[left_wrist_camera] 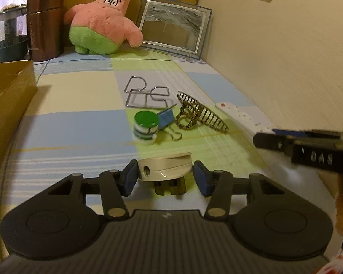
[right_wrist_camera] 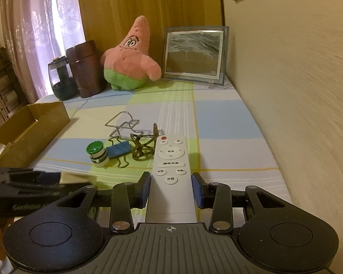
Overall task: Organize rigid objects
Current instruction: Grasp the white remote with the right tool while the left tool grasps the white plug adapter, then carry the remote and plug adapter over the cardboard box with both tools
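Note:
My left gripper (left_wrist_camera: 165, 175) stands open around a white plug adapter (left_wrist_camera: 165, 165) with prongs pointing down; the left pad touches it, the right pad stands just off it. My right gripper (right_wrist_camera: 170, 189) is open around a white remote control (right_wrist_camera: 170, 173) lying on the checked cloth, with small gaps at both pads. Ahead lie a green-capped white jar (left_wrist_camera: 146, 125), a blue binder clip (left_wrist_camera: 166, 119), a wire spiral holder (left_wrist_camera: 200, 114) and a bent wire puzzle (left_wrist_camera: 146, 92). They also show in the right wrist view: jar (right_wrist_camera: 97, 153), clip (right_wrist_camera: 119, 148).
An open cardboard box (left_wrist_camera: 9, 89) stands at the left; it also shows in the right wrist view (right_wrist_camera: 27, 127). At the back stand a pink star plush (left_wrist_camera: 103, 20), a brown flask (left_wrist_camera: 45, 25), a dark glass pot (left_wrist_camera: 9, 34) and a framed picture (left_wrist_camera: 173, 27). A wall runs along the right.

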The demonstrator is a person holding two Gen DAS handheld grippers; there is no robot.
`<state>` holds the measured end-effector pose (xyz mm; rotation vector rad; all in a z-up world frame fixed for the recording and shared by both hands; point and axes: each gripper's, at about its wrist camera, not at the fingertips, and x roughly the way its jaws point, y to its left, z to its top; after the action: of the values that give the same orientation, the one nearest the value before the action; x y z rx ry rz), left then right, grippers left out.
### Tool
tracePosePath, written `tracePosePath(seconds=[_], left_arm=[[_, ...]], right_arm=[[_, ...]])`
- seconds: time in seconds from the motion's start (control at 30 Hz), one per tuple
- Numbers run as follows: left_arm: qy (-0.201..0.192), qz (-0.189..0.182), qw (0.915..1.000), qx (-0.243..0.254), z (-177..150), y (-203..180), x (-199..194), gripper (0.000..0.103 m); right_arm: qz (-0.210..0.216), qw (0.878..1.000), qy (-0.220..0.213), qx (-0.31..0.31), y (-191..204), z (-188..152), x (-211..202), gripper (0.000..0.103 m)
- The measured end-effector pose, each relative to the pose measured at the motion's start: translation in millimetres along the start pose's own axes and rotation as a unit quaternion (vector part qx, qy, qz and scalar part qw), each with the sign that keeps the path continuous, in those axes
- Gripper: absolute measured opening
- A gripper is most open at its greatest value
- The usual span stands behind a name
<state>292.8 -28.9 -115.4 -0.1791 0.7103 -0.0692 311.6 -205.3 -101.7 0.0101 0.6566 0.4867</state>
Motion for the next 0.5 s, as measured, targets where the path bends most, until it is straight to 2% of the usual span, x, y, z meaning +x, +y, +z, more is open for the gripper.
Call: tracePosePath(seconds=[0.23,0.5], left_arm=[[0.0,0.008,0.9999,0.008,-17,8,-33,0.047],[-0.008,0.012,0.9998,0.013,-27,15,-79,0.047]], right_arm=[[-0.002,1.0,-0.005,-0.017,22,5,-15,0.035],[-0.004,1.0,-0.008,-0.007,61,3,-45,0.035]])
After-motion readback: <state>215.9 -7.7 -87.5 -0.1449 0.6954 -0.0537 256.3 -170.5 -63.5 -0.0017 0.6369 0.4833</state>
